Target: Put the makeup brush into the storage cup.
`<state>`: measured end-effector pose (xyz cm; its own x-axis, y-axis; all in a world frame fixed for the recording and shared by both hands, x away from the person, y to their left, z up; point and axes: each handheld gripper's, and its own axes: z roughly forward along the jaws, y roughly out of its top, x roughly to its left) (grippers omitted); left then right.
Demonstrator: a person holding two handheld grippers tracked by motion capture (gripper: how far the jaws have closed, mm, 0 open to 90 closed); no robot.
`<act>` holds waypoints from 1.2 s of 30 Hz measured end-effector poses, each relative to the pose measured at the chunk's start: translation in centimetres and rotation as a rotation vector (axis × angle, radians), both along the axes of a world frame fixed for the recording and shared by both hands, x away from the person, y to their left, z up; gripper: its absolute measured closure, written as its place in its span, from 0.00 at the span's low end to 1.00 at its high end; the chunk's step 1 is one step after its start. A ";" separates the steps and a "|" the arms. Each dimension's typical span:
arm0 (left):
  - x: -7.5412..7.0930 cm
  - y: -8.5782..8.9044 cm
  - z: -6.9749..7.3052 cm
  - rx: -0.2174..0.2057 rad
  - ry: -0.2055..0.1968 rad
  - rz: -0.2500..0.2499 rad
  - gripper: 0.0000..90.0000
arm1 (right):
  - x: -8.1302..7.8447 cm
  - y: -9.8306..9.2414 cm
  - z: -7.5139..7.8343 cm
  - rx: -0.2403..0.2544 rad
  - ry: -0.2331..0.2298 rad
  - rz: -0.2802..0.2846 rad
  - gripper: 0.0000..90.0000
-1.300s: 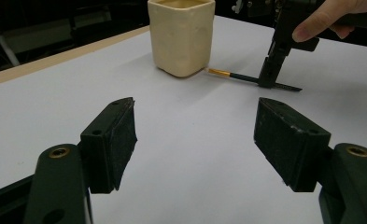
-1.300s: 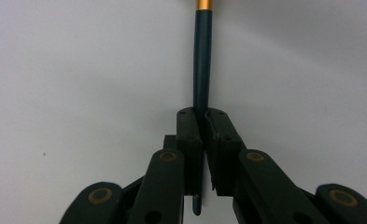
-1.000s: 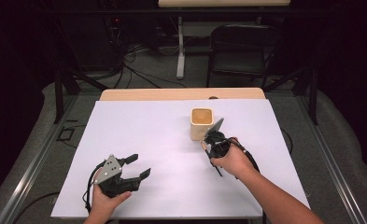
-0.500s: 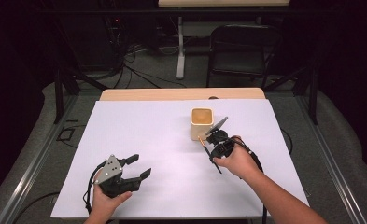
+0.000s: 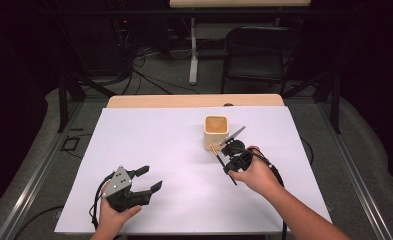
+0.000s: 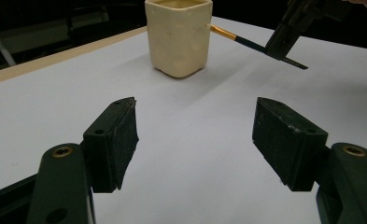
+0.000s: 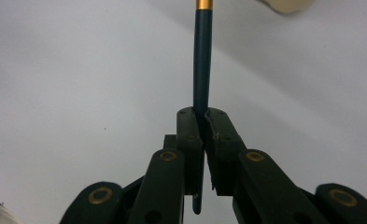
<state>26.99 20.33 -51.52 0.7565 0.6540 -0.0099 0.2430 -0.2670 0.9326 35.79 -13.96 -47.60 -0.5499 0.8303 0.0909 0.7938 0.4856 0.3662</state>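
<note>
Right now the right gripper (image 5: 227,154) is clamped tight on a slim dark-teal paintbrush with a gold metal ferrule (image 7: 202,60), jaws pinching the handle abt midway so both ends stick out; the short tail pokes below the jaws in the right gripper view. The brush is held off the table, tilted, ferrule end aimed at the cream square ceramic cup (image 5: 216,132) and just beside its near wall. In the left gripper view the tip (image 6: 224,32) looks to be touching or nearly touching the cup's side, can't tell which. Holding it mid-handle prob gives control for lifting the bristle end up over the rim & dropping it in, which I'd judge is the step in hand.

The left gripper (image 5: 147,178) sits low near the front edge of the white table cover (image 5: 149,135), jaws spread wide w/ nothing between them, well apart from the cup; likely just parked out of the way, facing the cup.

Count: 1 brush, 1 cup, 2 grippers. Cup stands upright toward the far right-centre of the cover. Inside looks brownish, contents unclear
</note>
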 end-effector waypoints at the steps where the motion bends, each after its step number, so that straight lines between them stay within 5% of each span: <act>1: 0.0 0.0 0.0 0.000 0.000 -0.001 0.34 | -0.2 -0.1 0.1 0.023 -0.026 0.013 0.94; 5: 0.0 0.0 0.0 -0.001 0.002 0.000 0.34 | -1.0 -0.1 0.5 0.057 -0.100 0.063 0.94; 7: 0.0 0.0 0.0 0.000 0.002 0.002 0.34 | -1.8 0.1 0.7 0.074 -0.175 0.111 0.94; 13: 0.0 -0.2 -0.1 0.003 -0.002 -0.005 0.35 | -2.6 -0.2 0.8 0.135 -0.280 0.121 0.94; 19: 0.0 -0.4 -0.1 0.004 -0.004 0.000 0.36 | -3.1 -0.7 0.9 0.171 -0.319 0.109 0.94; 36: -0.2 -0.8 -0.1 -0.002 -0.036 -0.017 0.38 | -5.7 -1.7 -0.2 0.332 -0.537 0.080 0.94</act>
<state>26.83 19.50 -51.63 0.7675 0.6408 0.0164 0.2044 -0.2689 0.9412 30.06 -15.62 -47.76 -0.6497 0.7596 0.0308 0.4235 0.3280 0.8444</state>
